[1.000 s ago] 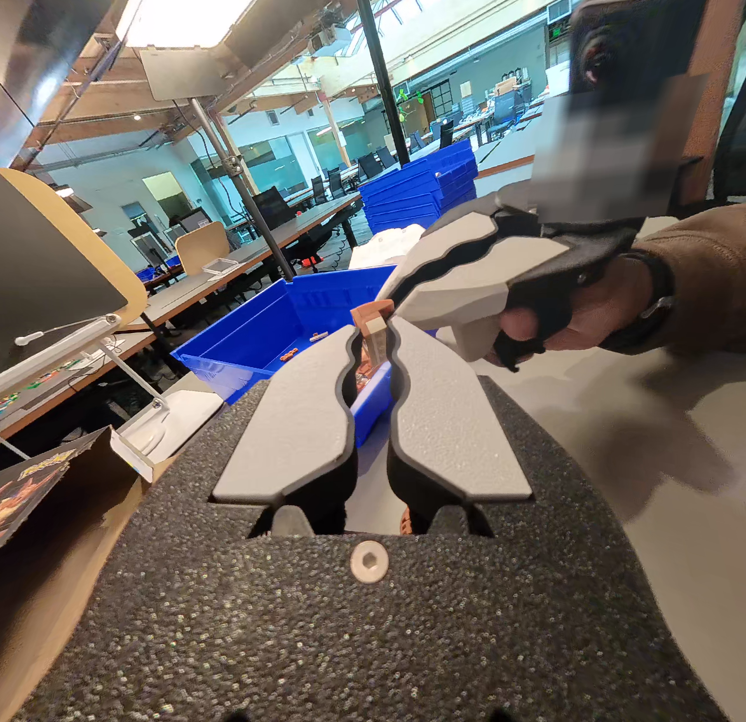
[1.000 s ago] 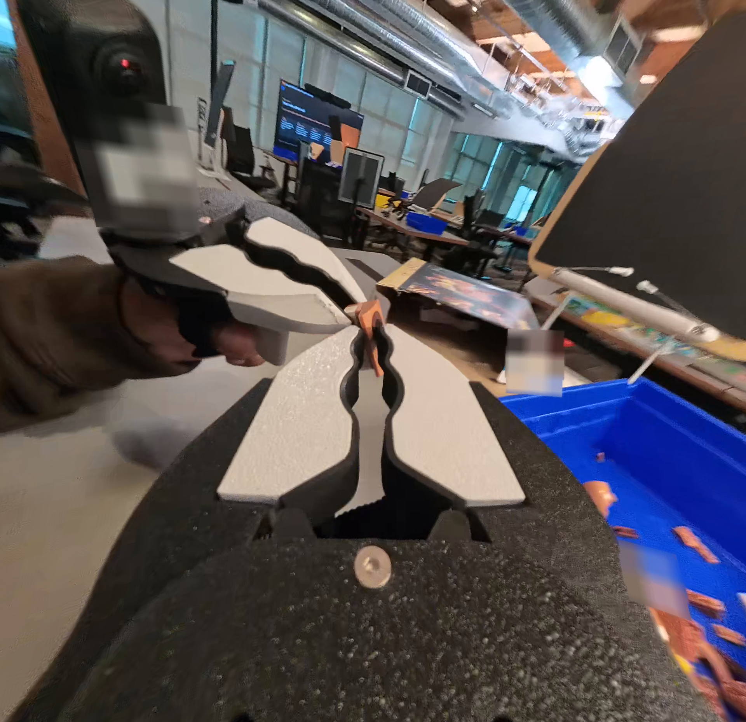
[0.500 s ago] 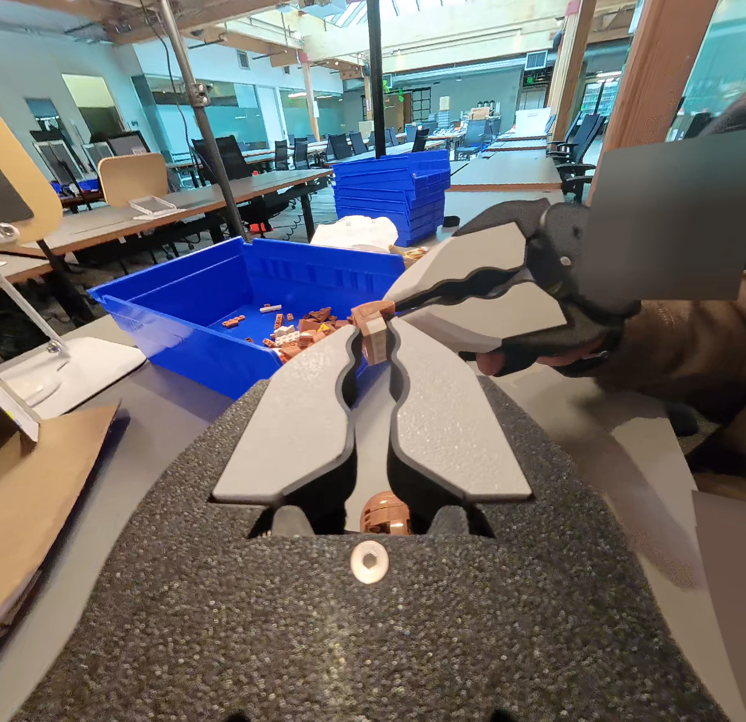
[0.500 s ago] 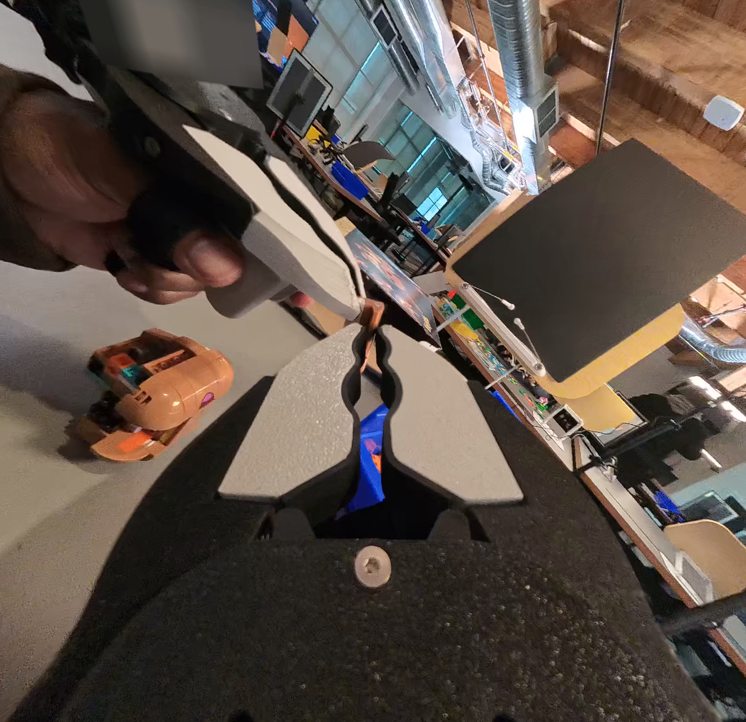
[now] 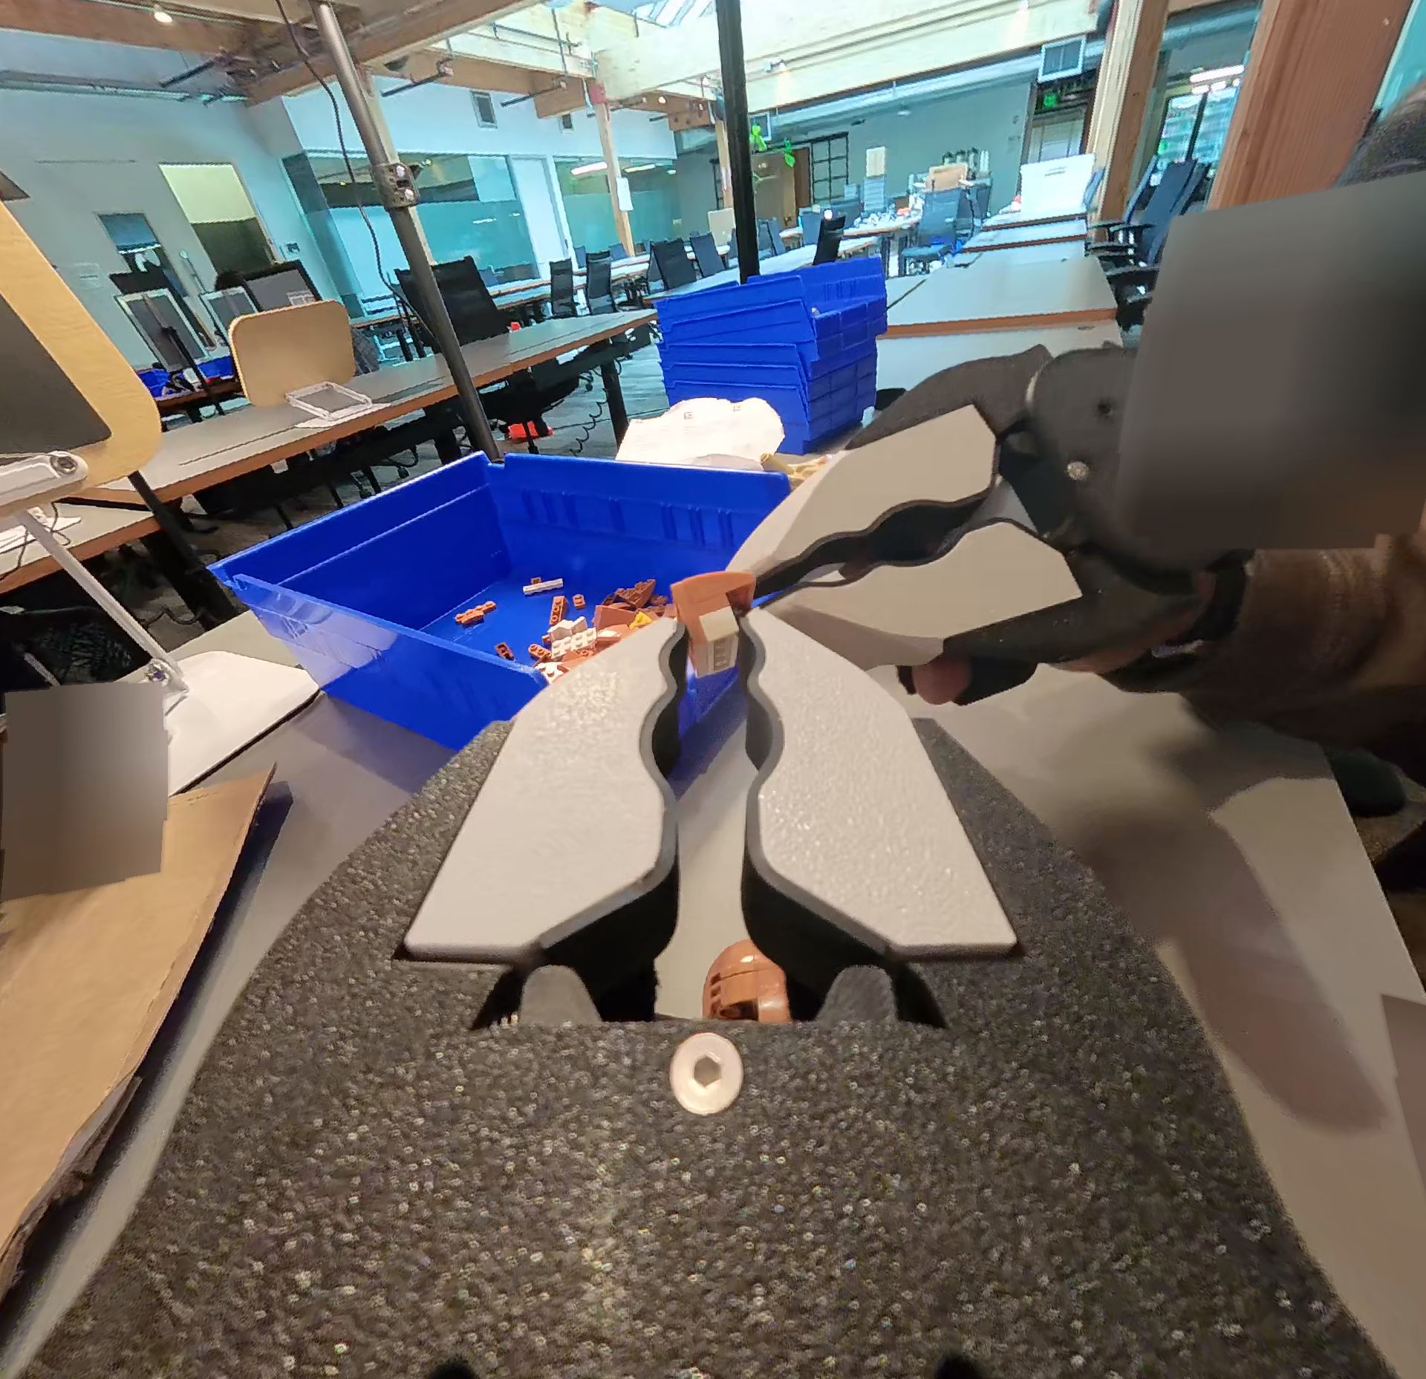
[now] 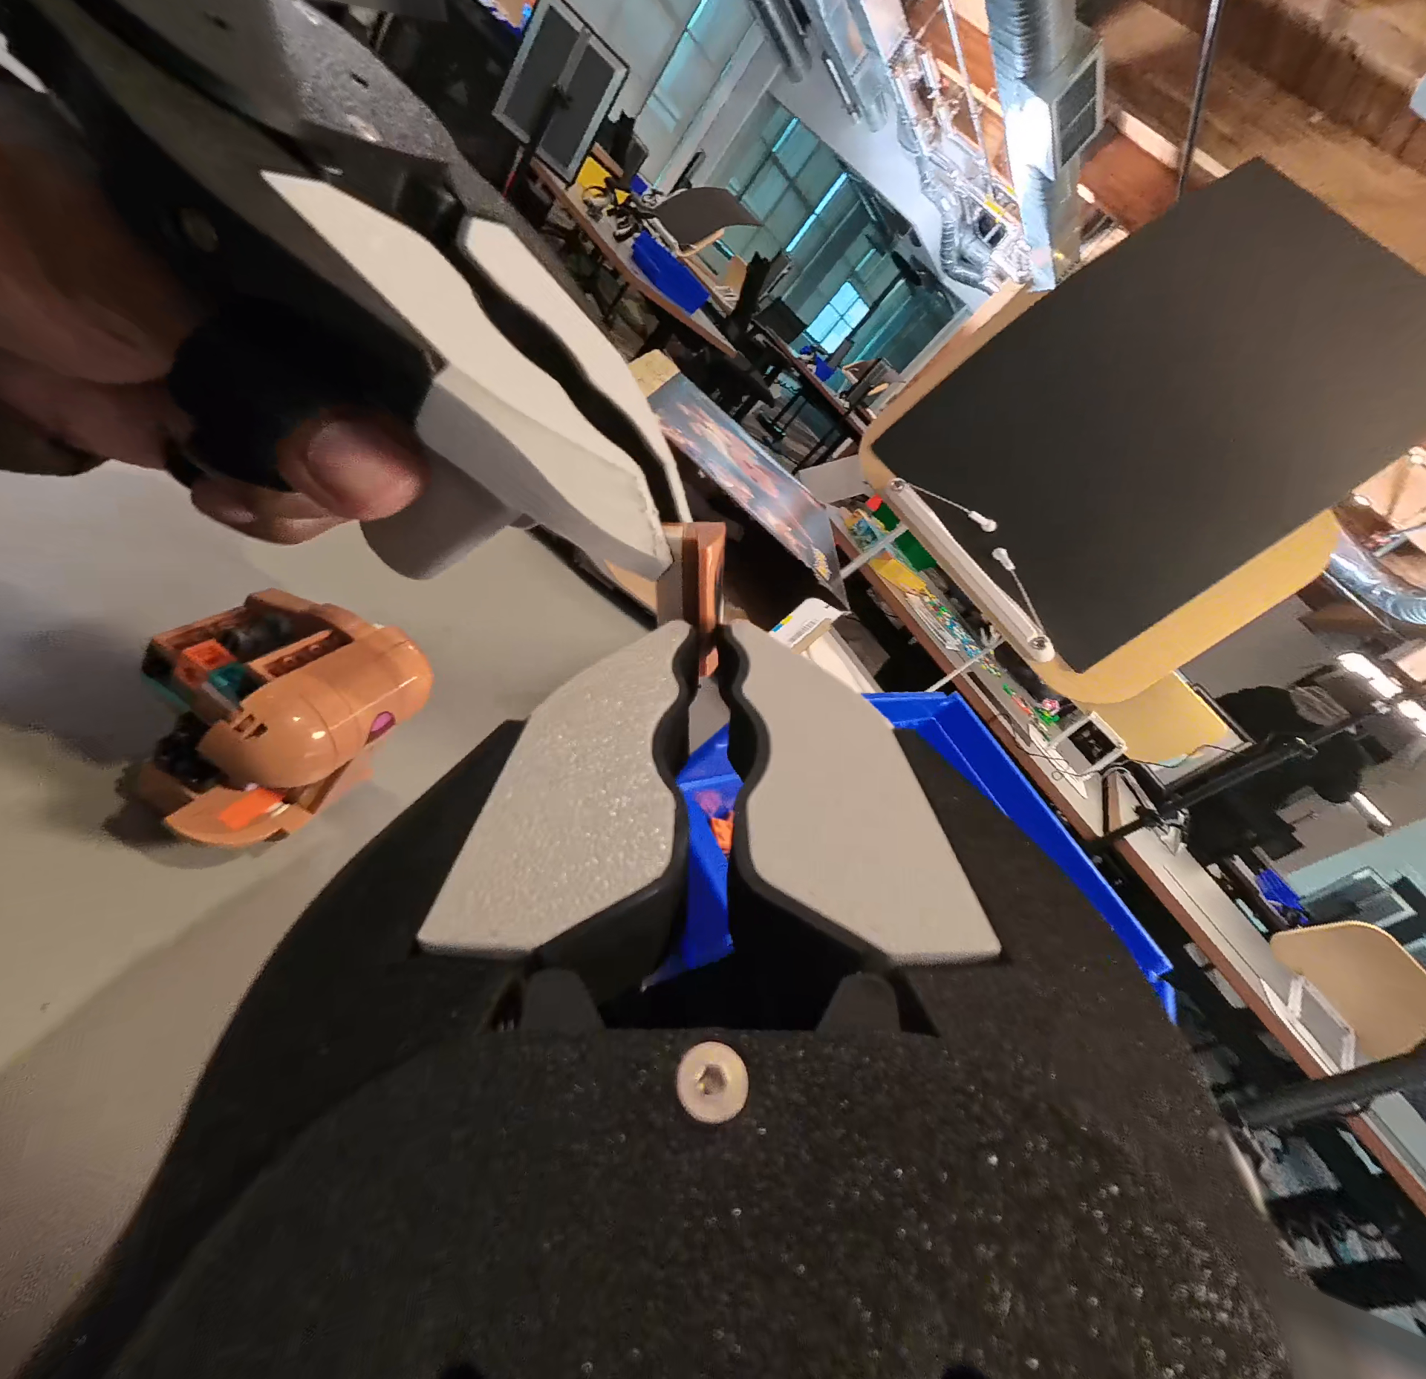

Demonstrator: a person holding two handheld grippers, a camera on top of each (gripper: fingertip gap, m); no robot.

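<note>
Brick assembly (image 5: 714,618), orange-brown curved piece with a small tan stud block on its near face, held in the air between both grippers, above the near corner of the blue bin (image 5: 363,609); left gripper (image 5: 714,651) fingers closed in on the tan block's sides, pinching it at the tips; right gripper (image 6: 706,651) comes in from the side and clamps the brown edge (image 6: 704,593) of the same assembly, tips of the two tools almost touching; judging by look: light, rigid ABS, smooth and slippery on the curved face, stud joints can pop apart under twist, so best gripped on flat parallel sides near the joint, squeezing square, not on the rounded shell; bin holds a loose scatter of brown, orange and white bricks (image 5: 586,624); partly built tan-orange brick model (image 6: 270,713) sits on the grey table (image 6: 69,918) well left of the right gripper, part of it (image 5: 745,983) shows under the left gripper's fingers; stack of blue bins (image 5: 779,347) behind, white bag (image 5: 702,431) just behind the bin, cardboard (image 5: 100,948) at left
</note>
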